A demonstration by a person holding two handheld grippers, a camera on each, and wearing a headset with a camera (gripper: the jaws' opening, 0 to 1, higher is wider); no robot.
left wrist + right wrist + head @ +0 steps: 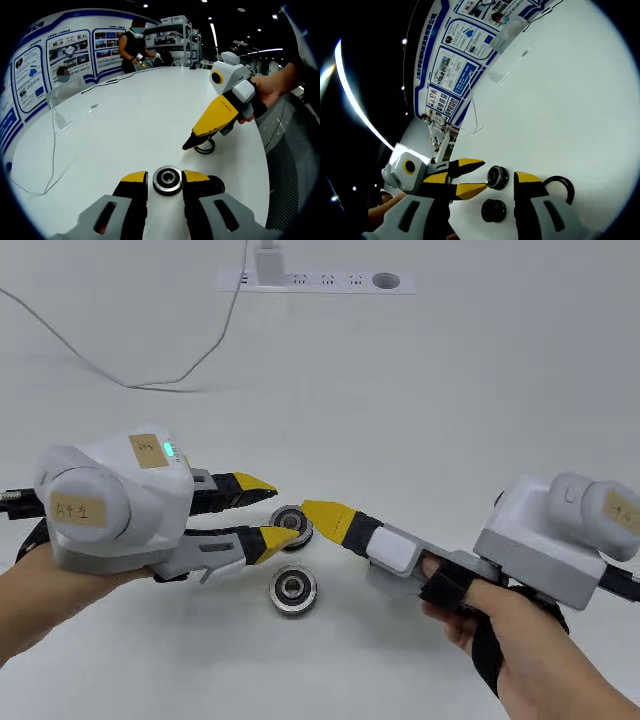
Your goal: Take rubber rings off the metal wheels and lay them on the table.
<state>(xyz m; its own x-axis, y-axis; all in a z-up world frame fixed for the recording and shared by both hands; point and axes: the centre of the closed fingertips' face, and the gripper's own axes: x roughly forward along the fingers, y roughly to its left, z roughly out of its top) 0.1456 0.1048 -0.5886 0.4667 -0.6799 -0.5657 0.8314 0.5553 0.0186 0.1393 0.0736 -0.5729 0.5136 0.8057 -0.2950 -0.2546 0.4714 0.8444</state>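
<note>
The white table (450,390) carries all the parts. The left gripper (268,510) has its jaws part-way closed, gripping a metal wheel (167,180) by its two sides, low over the table. The right gripper (497,184) stands open and holds nothing, its tips near that wheel. A second wheel (293,590) lies flat just beside. One rubber ring (559,178) lies on the table beside the right gripper's jaw.

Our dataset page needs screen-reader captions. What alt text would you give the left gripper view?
A small round metal wheel sits between the yellow-tipped jaws of the left gripper on a white table. Beyond it, the right gripper, held in a hand, points its yellow tip at a black rubber ring lying flat on the table.
</note>
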